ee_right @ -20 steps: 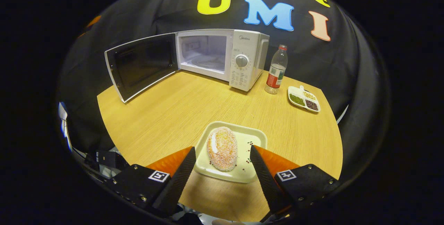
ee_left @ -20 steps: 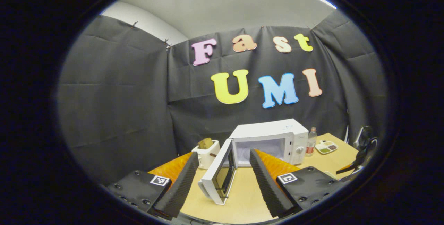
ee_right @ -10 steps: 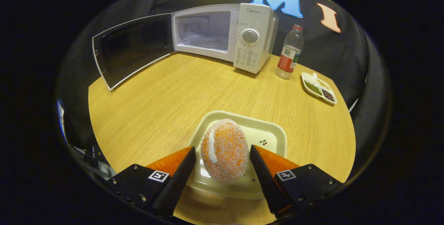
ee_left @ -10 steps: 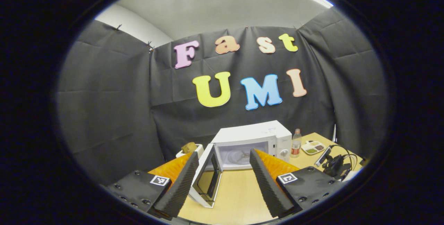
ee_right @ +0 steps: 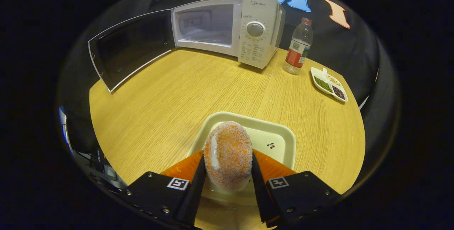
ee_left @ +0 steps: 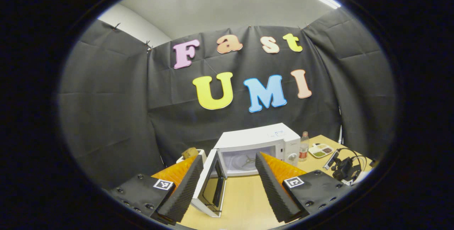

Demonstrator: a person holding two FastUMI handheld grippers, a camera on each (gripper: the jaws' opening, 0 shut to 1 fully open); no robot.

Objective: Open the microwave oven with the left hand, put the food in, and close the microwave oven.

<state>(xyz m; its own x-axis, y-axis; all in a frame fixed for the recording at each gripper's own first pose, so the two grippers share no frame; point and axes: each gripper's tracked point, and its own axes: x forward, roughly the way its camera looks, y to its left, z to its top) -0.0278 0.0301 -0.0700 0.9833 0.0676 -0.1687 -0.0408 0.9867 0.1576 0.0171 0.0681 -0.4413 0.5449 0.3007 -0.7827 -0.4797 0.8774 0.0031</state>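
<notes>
The white microwave [ee_right: 255, 28] stands at the back of the round wooden table [ee_right: 177, 99], its door [ee_right: 131, 47] swung wide open to the left and its cavity empty. An orange, crumb-coated roll of food [ee_right: 228, 153] rests on a cream tray [ee_right: 276, 141] at the table's near edge. My right gripper [ee_right: 228, 155] is shut on the roll, with both fingers pressing its sides. In the left gripper view, my left gripper [ee_left: 228, 156] hangs open in the air, some way in front of the microwave [ee_left: 259, 139] and its open door [ee_left: 209, 187], with nothing between its fingers.
A plastic bottle [ee_right: 298, 47] stands right of the microwave, with a sectioned dish of beans [ee_right: 330, 88] beyond it near the table's right edge. A toaster [ee_left: 189, 152] sits left of the microwave. Cables and a dark device [ee_left: 342, 168] lie at the far right.
My right gripper moved down over the tray and its fingers closed on the roll. The left gripper view drifted a little, with the microwave door now nearer its left finger.
</notes>
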